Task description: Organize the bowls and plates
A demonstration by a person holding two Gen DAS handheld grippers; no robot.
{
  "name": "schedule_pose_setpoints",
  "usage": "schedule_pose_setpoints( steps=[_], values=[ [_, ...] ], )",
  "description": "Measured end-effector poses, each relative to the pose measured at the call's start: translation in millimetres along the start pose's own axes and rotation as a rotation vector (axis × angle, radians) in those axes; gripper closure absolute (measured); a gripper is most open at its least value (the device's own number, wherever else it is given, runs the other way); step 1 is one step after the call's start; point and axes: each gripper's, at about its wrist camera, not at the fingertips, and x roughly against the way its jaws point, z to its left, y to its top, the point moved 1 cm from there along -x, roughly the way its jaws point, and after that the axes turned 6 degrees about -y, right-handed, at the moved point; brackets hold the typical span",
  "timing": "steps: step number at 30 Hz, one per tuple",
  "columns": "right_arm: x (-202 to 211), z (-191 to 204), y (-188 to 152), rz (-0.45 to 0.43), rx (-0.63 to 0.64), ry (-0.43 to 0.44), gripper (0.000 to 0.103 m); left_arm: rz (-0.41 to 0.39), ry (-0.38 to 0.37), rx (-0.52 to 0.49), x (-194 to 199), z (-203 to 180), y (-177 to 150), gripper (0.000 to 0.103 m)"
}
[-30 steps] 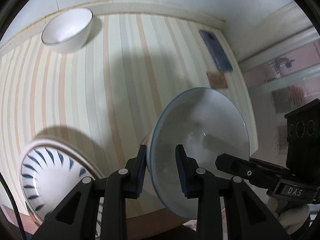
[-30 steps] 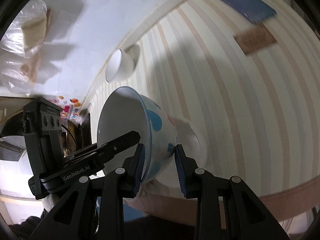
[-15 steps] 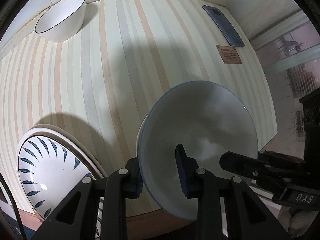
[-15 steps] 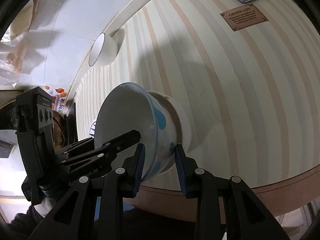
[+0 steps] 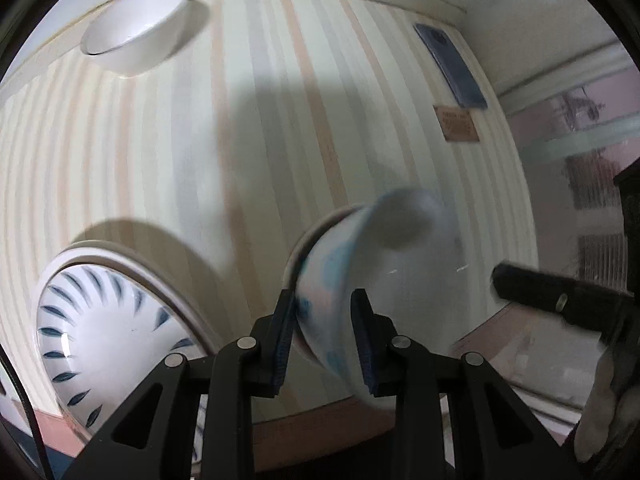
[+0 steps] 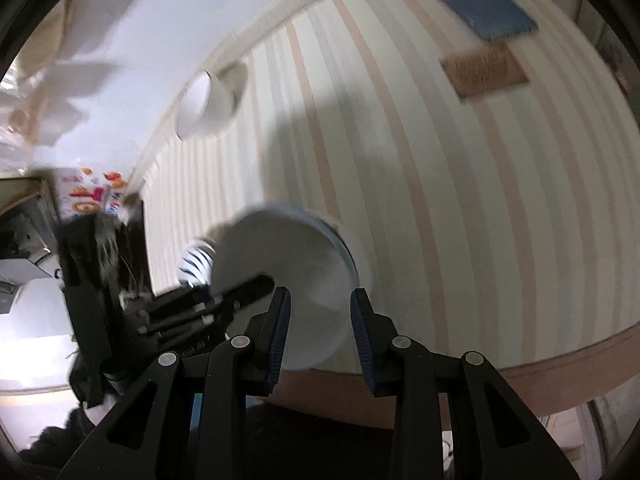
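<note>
bowl goes down on its partner, one bowl and the plates yet to sort

the left gripper (image 5: 322,334) is clenched on the rim of the blue-patterned bowl (image 5: 384,276), one pad outside the wall, one inside, and the bowl is tipped steeply on top of a pale bowl beneath it (image 5: 298,248), whose edge peeks out at its nine o'clock. the picture is smeared here, so i cannot tell whether the two are seated or only touching.

the right gripper (image 6: 320,332) stands at the same bowl's rim at six o'clock in its own view; its jaws straddle the edge, but i cannot tell whether the pads bite or stand just clear. the grip looks loose, if anything.

on the striped table (image 5: 168,152), a plain white bowl (image 5: 136,32) sits alone at eleven o'clock, well apart. the leaf-patterned plate (image 5: 100,332) lies at eight o'clock on a larger pale plate, so that pair looks stacked.

my read: about midway. this bowl needs levelling and letting go, then the far white bowl wants fetching. a phone (image 5: 452,68) and a brown card (image 5: 456,124) lie at one o'clock.
</note>
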Motion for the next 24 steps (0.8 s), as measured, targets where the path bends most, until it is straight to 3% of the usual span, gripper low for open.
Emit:
schedule_pose_setpoints(
  steps=[6, 8, 12, 17, 24],
  values=[
    [34, 41, 58, -0.062, 0.101, 0.0, 0.068, -0.113, 0.016, 0.024, 59, 18, 33, 0.076],
    [36, 60, 83, -0.079, 0.147, 0.0, 0.068, -0.186, 0.059, 0.042, 83, 38, 58, 0.073],
    [16, 105, 143, -0.109, 0.219, -0.021, 0.068, -0.259, 0.189, 0.127, 102, 96, 111, 0.072],
    [-38, 148, 204, -0.097, 0.276, -0.073, 0.068, -0.232, 0.277, 0.224, 87, 166, 161, 0.073],
    [-104, 174, 237, -0.015, 0.305, -0.105, 0.068, -0.177, 0.196, 0.285, 46, 203, 192, 0.073]
  ],
)
